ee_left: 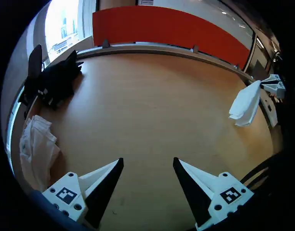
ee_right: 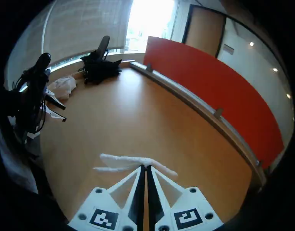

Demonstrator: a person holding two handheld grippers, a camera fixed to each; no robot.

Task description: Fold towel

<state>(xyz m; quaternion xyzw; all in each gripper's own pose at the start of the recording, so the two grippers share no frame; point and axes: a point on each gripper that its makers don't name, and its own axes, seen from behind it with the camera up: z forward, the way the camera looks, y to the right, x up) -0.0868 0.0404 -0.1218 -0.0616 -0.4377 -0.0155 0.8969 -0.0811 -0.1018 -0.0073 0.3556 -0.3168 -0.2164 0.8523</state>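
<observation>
In the right gripper view my right gripper (ee_right: 144,168) is shut on a white towel (ee_right: 124,161), which juts out ahead of the fingertips, seen edge-on above the wooden table (ee_right: 120,115). The left gripper view shows that same towel (ee_left: 245,104) hanging in loose folds from the right gripper (ee_left: 266,82) at the far right, off the table surface. My left gripper (ee_left: 147,161) stands open low over the table (ee_left: 155,107) with nothing between its fingers. It also appears in the right gripper view as the left gripper (ee_right: 62,109) at the left, held by a hand in a dark sleeve.
A black bag (ee_left: 57,82) lies at the table's far left corner, with a crumpled white bundle (ee_left: 36,150) nearer along the left edge. A red partition (ee_left: 166,29) and a grey rail run along the table's far side. A chair back (ee_right: 103,44) stands by the window.
</observation>
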